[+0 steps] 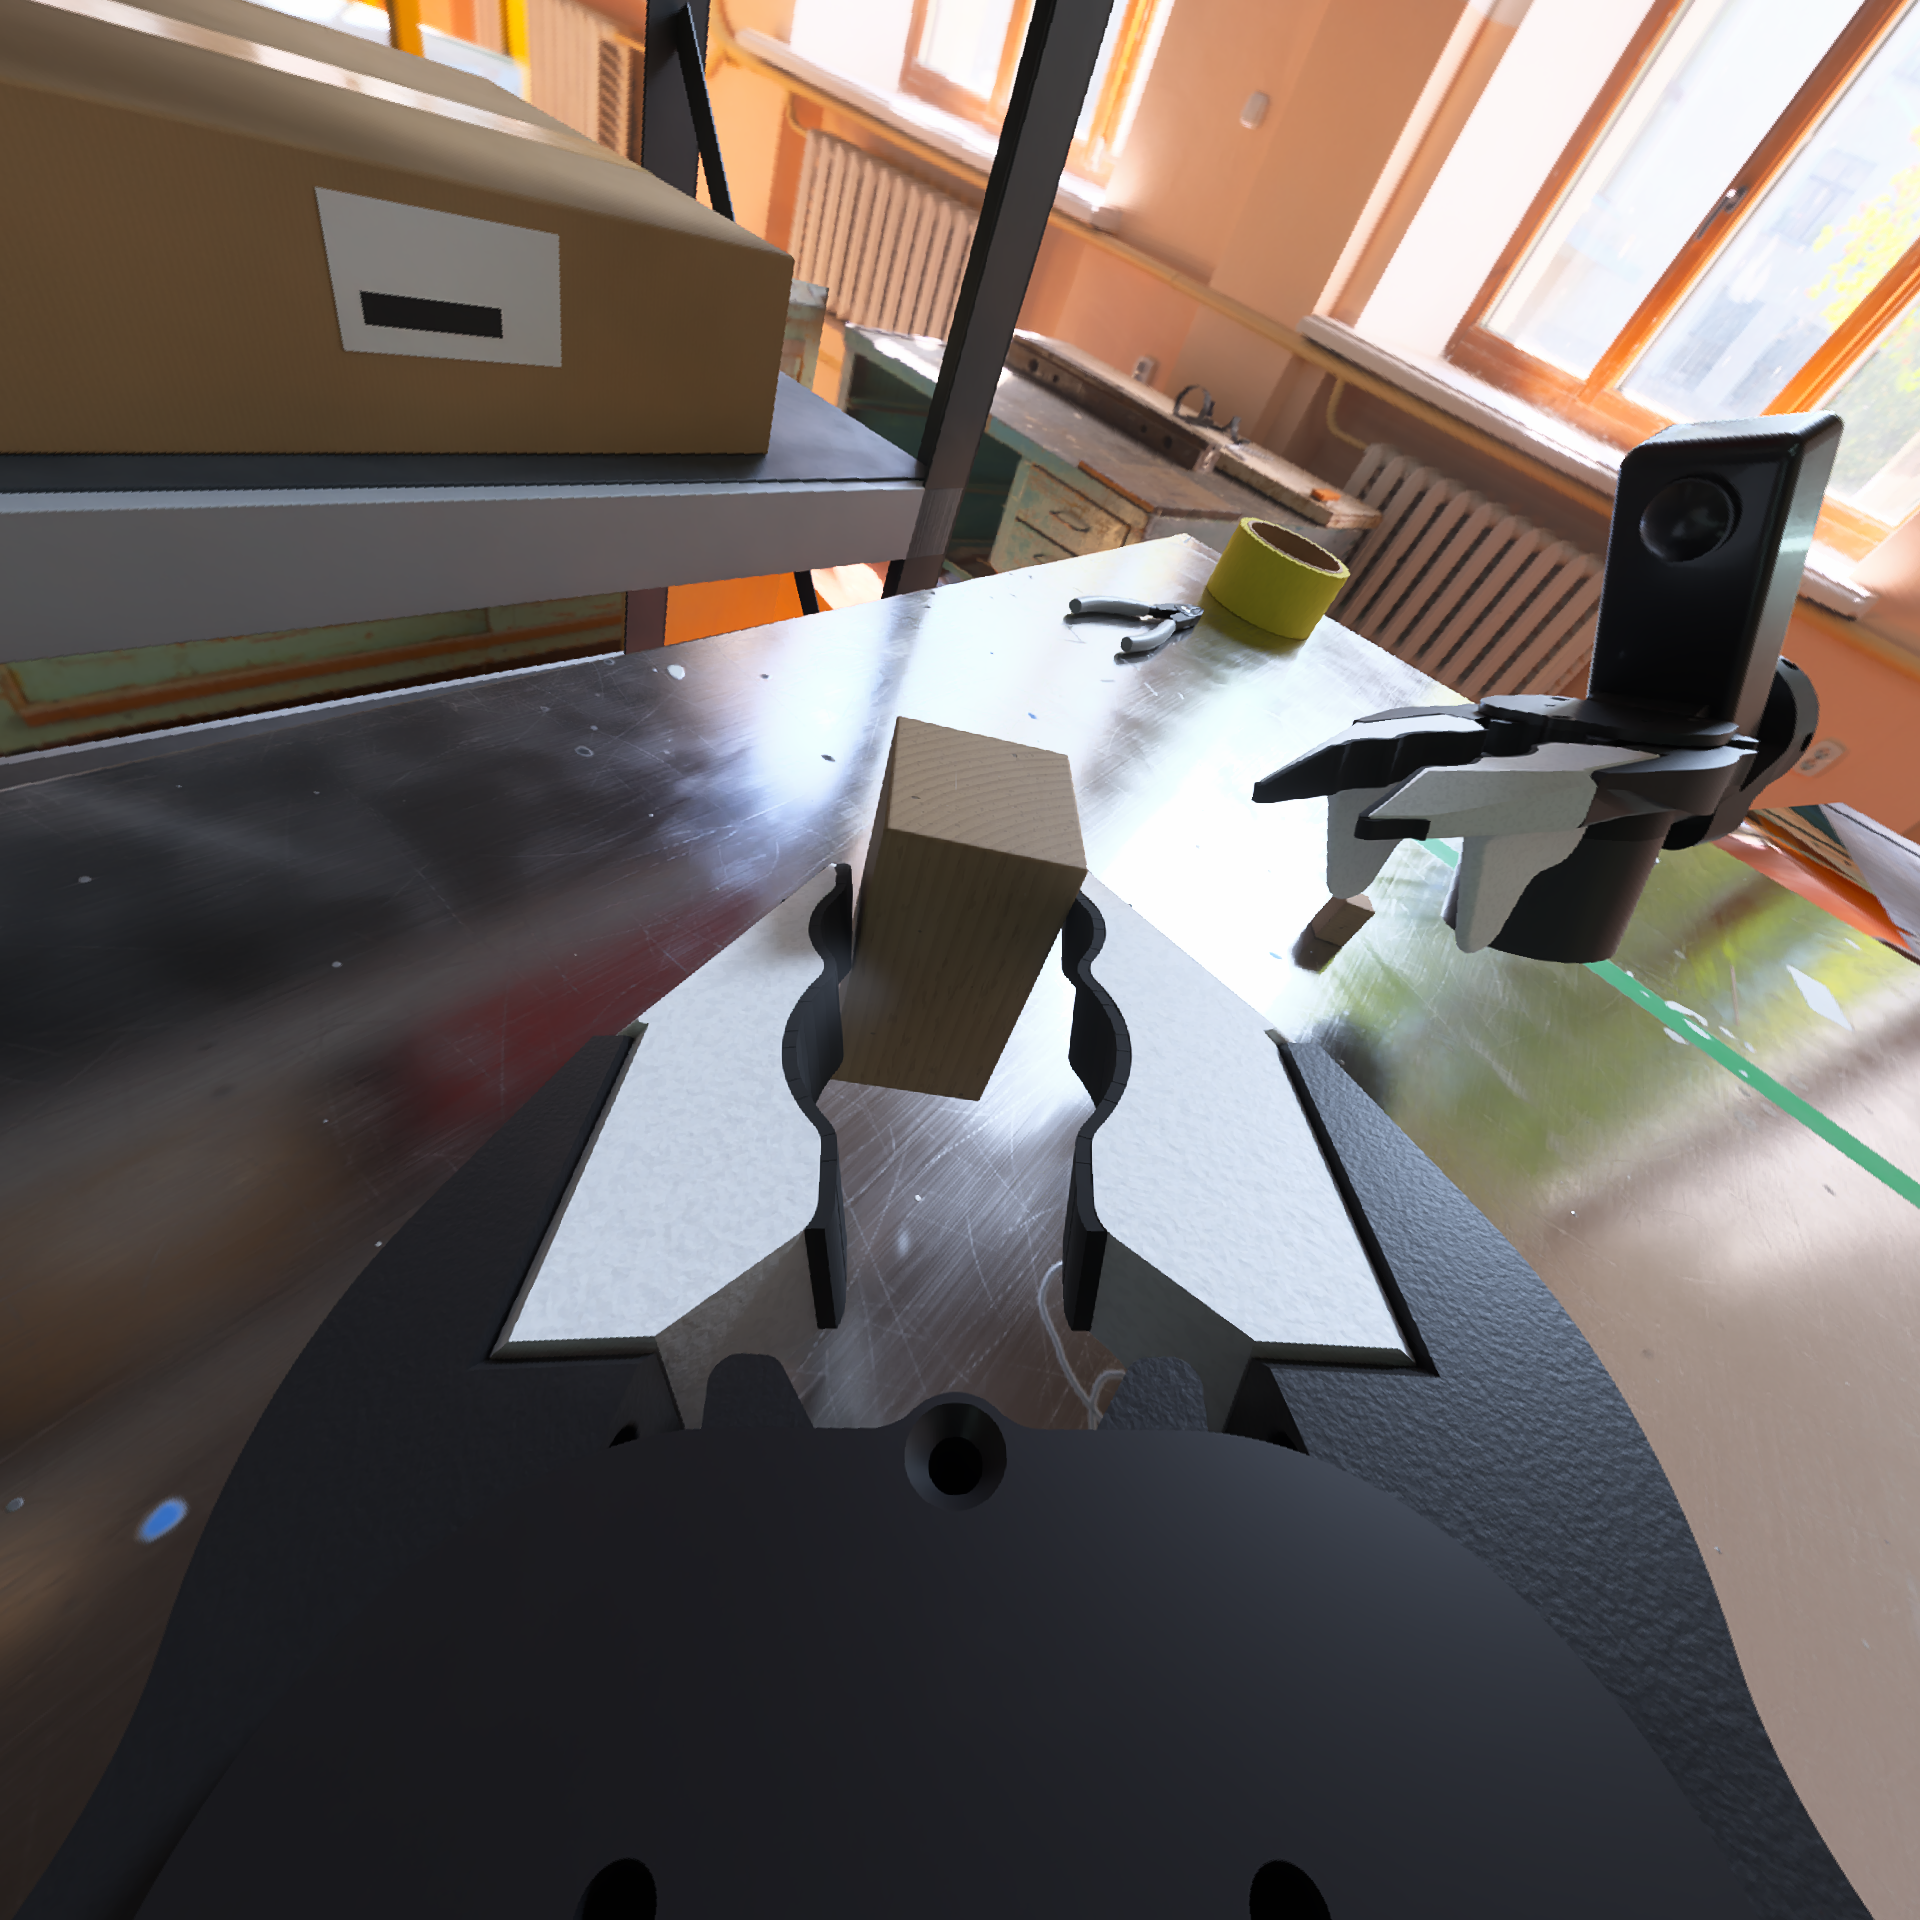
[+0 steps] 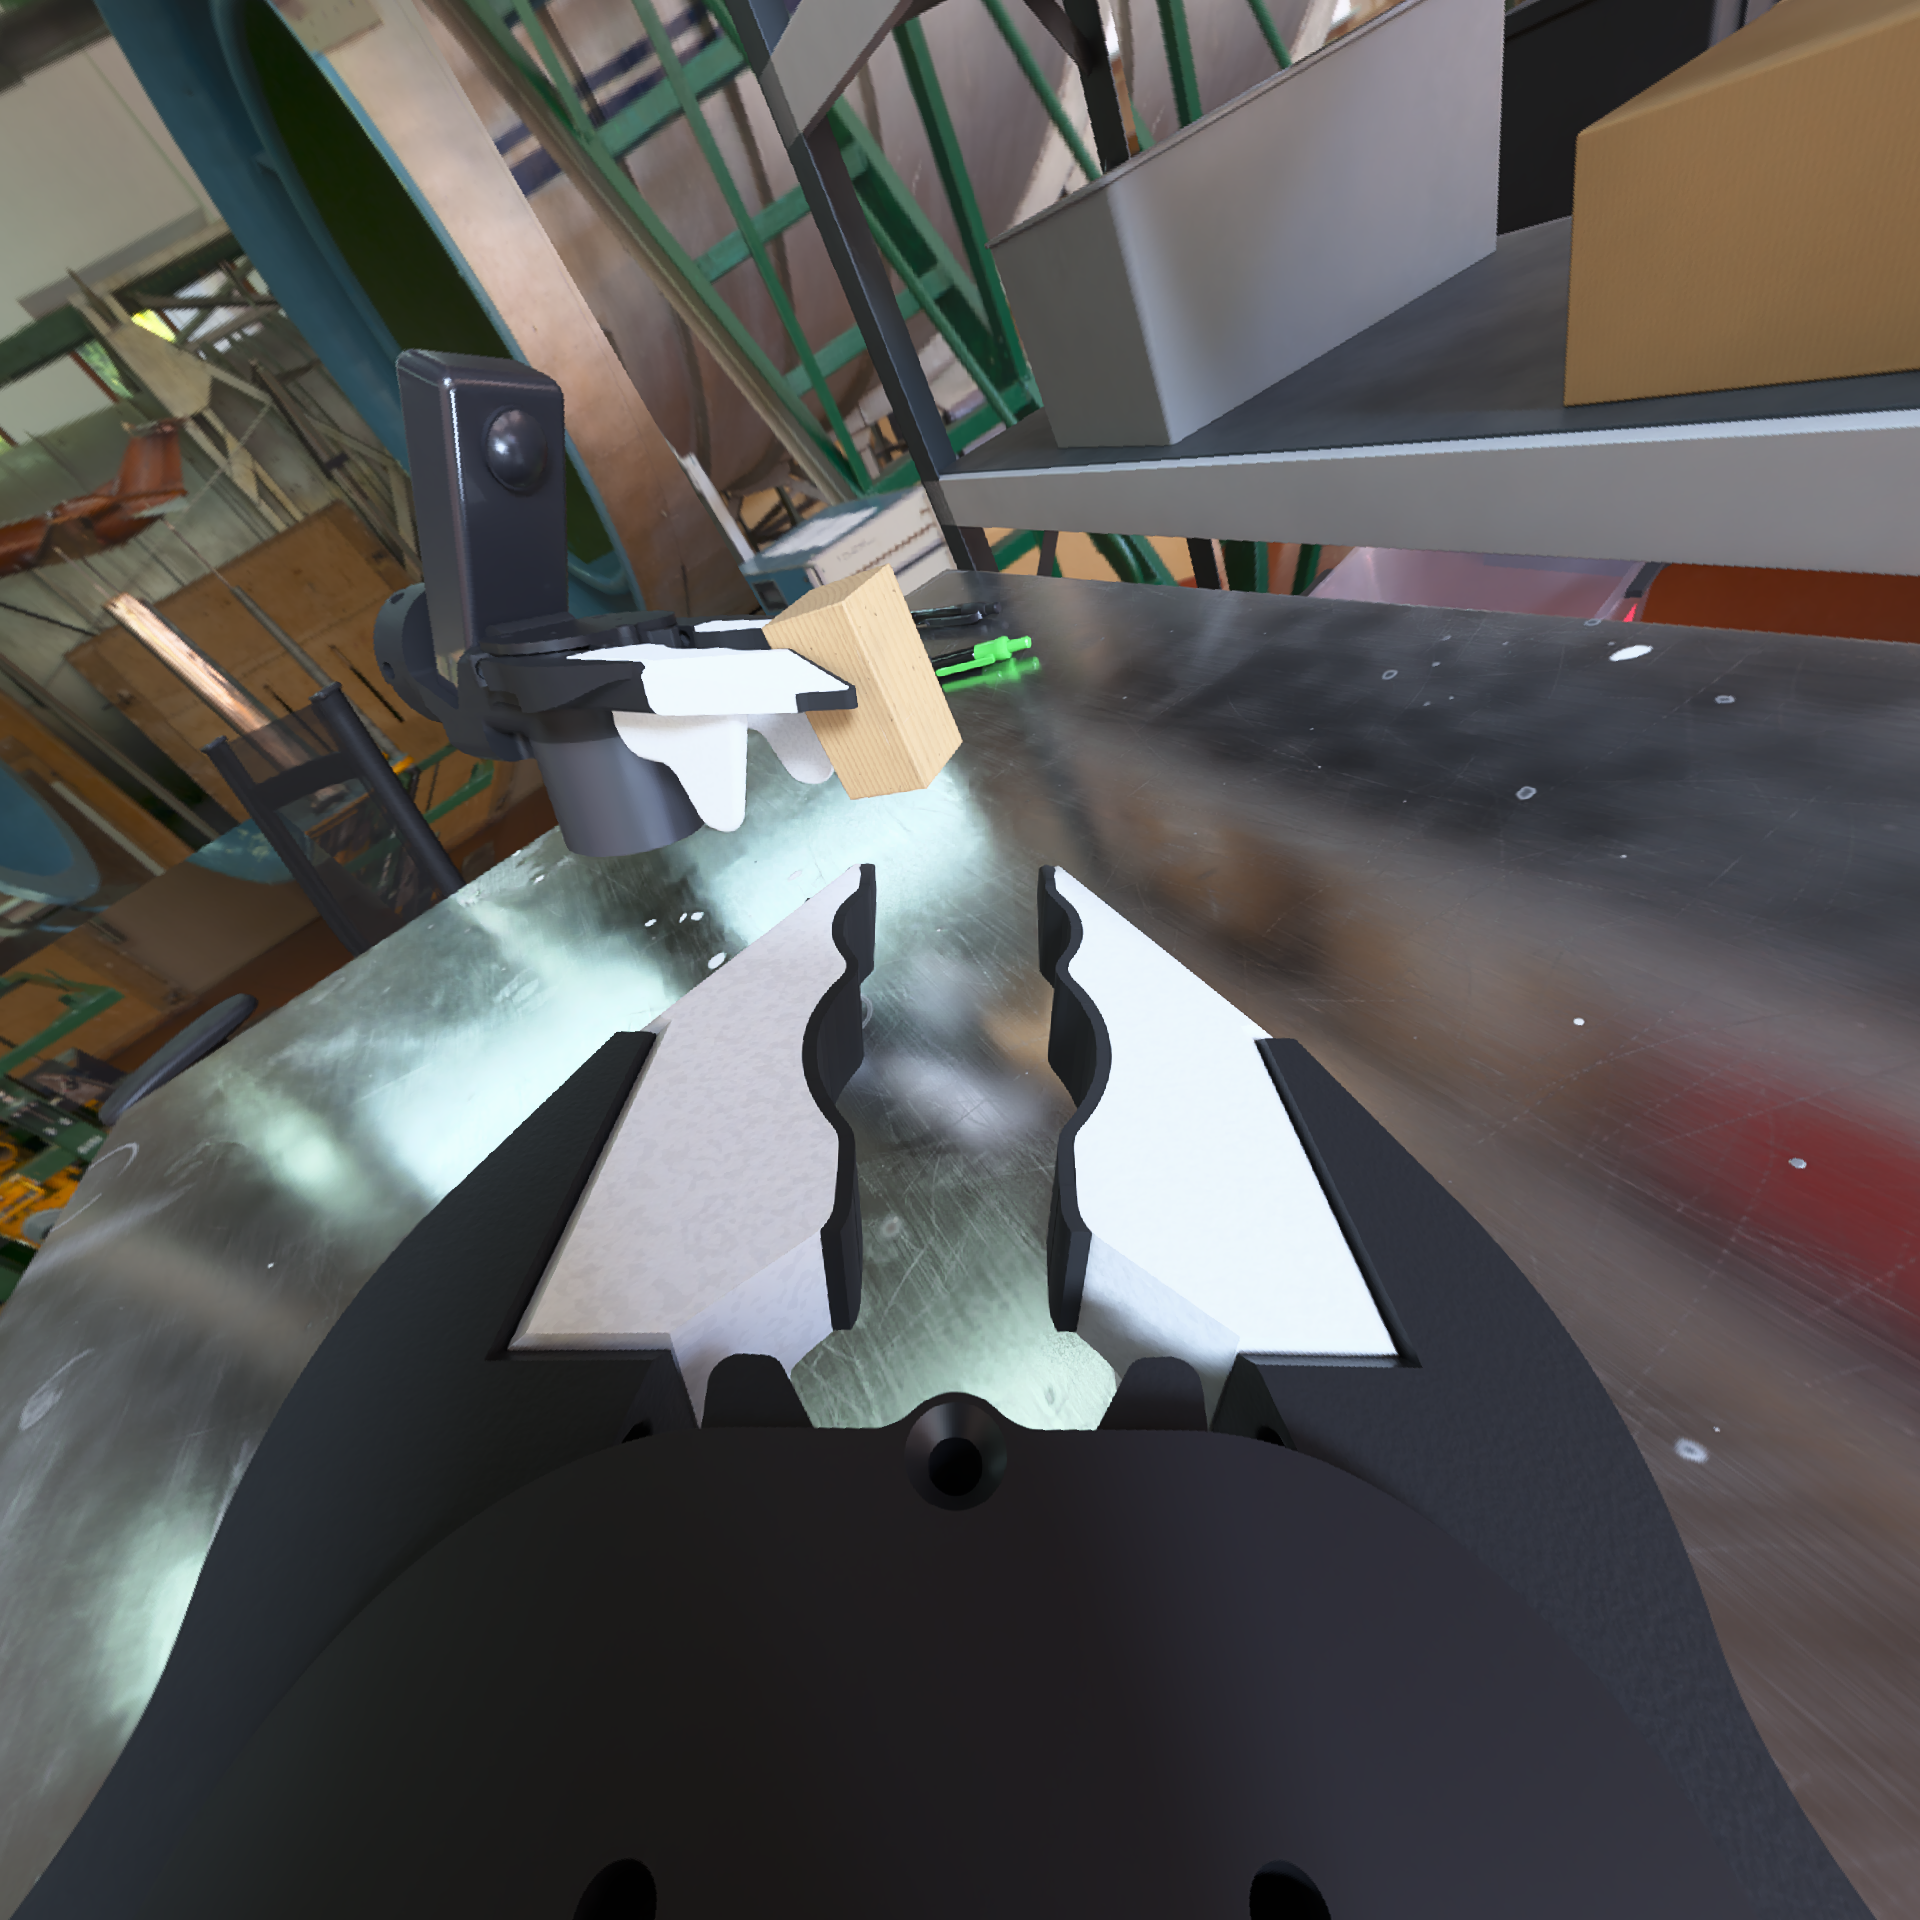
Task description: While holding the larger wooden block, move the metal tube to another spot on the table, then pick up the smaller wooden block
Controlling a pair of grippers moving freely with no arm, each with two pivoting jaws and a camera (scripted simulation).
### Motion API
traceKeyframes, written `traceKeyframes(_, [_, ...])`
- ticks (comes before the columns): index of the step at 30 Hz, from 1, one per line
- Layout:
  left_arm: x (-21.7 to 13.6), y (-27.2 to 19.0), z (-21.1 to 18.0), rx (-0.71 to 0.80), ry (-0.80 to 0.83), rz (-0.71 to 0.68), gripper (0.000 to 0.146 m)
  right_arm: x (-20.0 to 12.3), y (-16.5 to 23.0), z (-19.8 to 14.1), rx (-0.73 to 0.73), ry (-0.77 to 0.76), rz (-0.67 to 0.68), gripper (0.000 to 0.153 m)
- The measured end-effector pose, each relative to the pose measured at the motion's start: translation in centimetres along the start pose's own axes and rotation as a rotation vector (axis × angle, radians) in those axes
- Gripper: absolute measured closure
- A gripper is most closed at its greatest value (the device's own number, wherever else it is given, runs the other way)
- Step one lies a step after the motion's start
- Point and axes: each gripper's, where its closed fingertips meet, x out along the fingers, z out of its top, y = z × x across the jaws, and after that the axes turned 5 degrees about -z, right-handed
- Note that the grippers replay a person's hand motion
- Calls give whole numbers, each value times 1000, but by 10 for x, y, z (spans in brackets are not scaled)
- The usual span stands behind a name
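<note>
My left gripper [image 1: 961, 904] is shut on the larger wooden block [image 1: 966, 914] and holds it tilted above the metal table [image 1: 416, 935]. The right wrist view shows the same block [image 2: 883, 717] in the left gripper [image 2: 821, 696]. My right gripper [image 2: 958, 894] is open and empty, low over the table. In the left wrist view the right gripper [image 1: 1314, 816] hovers just above the smaller wooden block [image 1: 1340, 920], which lies on the table. That block does not show in the right wrist view. No metal tube is in view.
A yellow tape roll [image 1: 1276, 577] and pliers [image 1: 1138, 623] lie at the far table corner. A shelf [image 1: 468, 509] with a cardboard box [image 1: 364, 260] overhangs the back; a grey bin [image 2: 1247, 291] stands on it. A green tool [image 2: 982, 657] lies beyond the left gripper.
</note>
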Motion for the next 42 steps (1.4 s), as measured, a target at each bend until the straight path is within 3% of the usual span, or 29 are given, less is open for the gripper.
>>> traceKeyframes(21, [0,-1,-1,0,2,-2,106,-1,-4,2,64,-19,26,122])
traceKeyframes(29, [1,-3,-2,27,10,3,106,-28,-14,33,-53,-134,-136,122])
traceKeyframes(34, [2,-4,-2,43,11,7,106,-45,-11,51,-70,-227,-158,122])
traceKeyframes(42, [-1,-7,2,19,-20,-18,106,-60,-17,57,-220,-240,-285,124])
